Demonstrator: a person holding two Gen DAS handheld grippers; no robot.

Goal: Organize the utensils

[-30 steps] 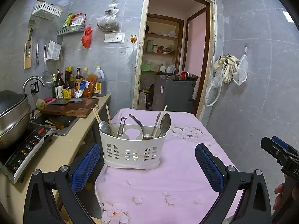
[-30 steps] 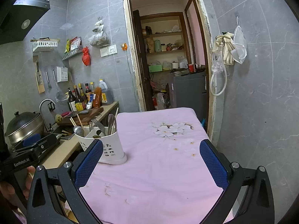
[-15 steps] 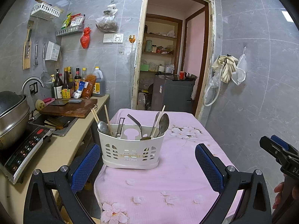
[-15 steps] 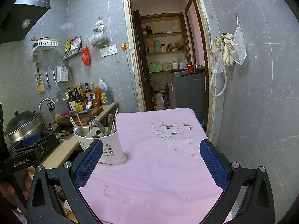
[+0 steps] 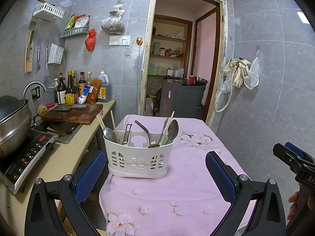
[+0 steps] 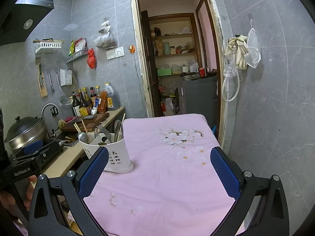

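White slotted plastic caddy sits on pink floral cloth, metal spoons, fork, chopsticks standing inside. Left gripper, right gripper: both jaws wide, empty. Barely any shift since a second ago; utensils already lie sorted.

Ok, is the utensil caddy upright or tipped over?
Upright. The white utensil caddy sits flat on the pink tablecloth, spoons and chopsticks standing inside.

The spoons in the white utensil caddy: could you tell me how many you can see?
2. One spoon stands bowl-up at the left end of the caddy, beside the chopsticks; the other spoon stands bowl-up at the right end. More may be hidden inside.
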